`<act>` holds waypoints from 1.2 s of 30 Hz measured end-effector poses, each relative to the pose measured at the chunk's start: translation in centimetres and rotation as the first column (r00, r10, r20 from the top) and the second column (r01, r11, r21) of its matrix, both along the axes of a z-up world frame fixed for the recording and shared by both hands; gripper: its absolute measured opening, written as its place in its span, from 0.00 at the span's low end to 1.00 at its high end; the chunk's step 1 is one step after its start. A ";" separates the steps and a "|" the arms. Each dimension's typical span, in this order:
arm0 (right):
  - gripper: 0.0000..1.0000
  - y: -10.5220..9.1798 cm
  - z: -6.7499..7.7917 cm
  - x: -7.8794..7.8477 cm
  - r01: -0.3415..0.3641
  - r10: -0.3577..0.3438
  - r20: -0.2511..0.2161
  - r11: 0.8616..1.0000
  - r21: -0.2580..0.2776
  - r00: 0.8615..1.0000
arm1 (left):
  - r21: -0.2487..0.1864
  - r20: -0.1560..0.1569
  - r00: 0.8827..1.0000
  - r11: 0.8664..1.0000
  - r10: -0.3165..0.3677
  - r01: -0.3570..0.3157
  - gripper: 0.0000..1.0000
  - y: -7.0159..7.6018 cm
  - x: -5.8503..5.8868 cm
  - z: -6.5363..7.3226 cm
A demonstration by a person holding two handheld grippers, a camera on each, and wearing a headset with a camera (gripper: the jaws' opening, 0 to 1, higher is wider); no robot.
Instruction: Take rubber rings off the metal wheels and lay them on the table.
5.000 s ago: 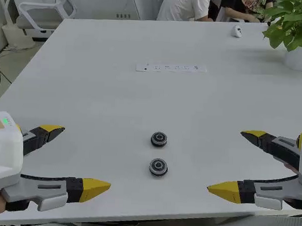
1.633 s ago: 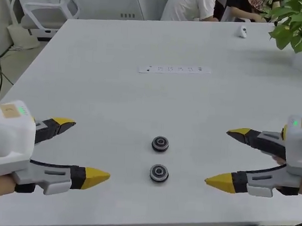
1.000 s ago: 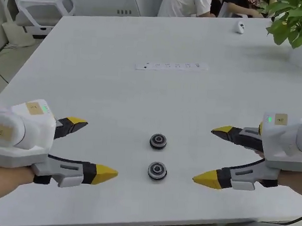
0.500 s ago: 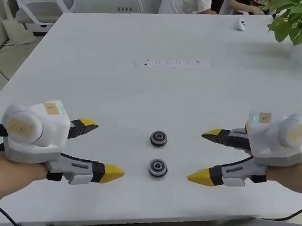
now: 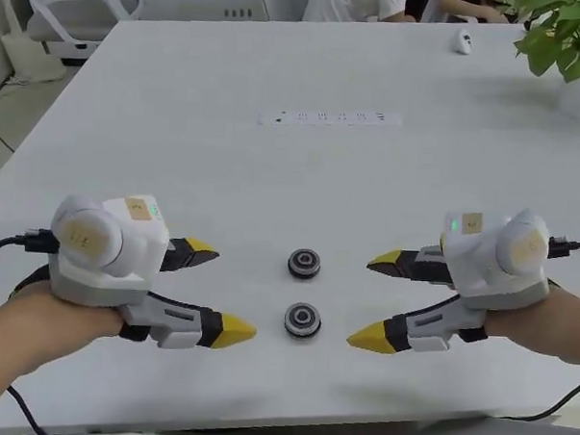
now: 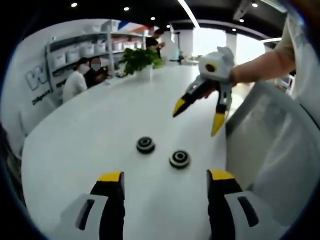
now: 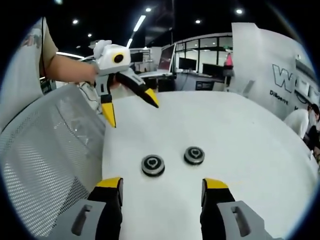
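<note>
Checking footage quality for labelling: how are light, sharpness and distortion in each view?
Head view: soft even light, near wheel crisp, only faint shadow under it. Left gripper view: fisheye curves the table, background blown out, slightly soft. Right gripper view: same curving, dark ceiling, wheels clear.

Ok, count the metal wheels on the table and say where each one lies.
2. The near wheel lies on the table close to its front edge; the far wheel lies just behind it, apart. Nothing seems to hide more.

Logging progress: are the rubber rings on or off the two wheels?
On: the far wheel and near wheel each carry a black rubber ring around the outside.
</note>
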State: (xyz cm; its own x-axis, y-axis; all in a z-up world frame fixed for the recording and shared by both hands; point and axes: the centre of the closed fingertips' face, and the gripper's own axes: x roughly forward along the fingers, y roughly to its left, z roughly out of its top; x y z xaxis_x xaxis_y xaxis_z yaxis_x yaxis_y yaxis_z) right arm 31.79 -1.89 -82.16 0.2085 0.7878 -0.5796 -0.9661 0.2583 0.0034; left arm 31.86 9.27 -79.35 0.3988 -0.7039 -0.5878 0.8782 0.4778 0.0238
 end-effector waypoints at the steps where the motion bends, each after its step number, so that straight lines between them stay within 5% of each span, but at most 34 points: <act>1: 0.60 0.1 -0.1 0.0 -0.005 0.006 0.002 1.000 -0.005 1.000 | 0.001 -0.003 1.000 1.000 -0.003 0.003 0.67 -0.1 0.0 -0.1; 22: 0.47 1.9 -1.3 0.3 -0.079 0.079 -0.008 0.995 -0.055 0.997 | 0.055 -0.053 0.994 0.994 -0.096 0.099 0.51 -1.8 -0.1 -2.4; 36: 0.43 2.7 -2.6 0.5 -0.101 0.099 -0.036 0.991 -0.090 0.994 | 0.039 -0.092 0.988 0.991 -0.121 0.125 0.41 -3.7 -0.3 -3.2</act>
State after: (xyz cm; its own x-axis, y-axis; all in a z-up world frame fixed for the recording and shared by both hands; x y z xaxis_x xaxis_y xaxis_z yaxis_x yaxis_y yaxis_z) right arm 32.25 0.78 -84.81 0.1121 0.7473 -0.6549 -0.9868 0.1610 0.0149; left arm 31.57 5.54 -82.52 0.2554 -0.7169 -0.6487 0.9298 0.3661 -0.0385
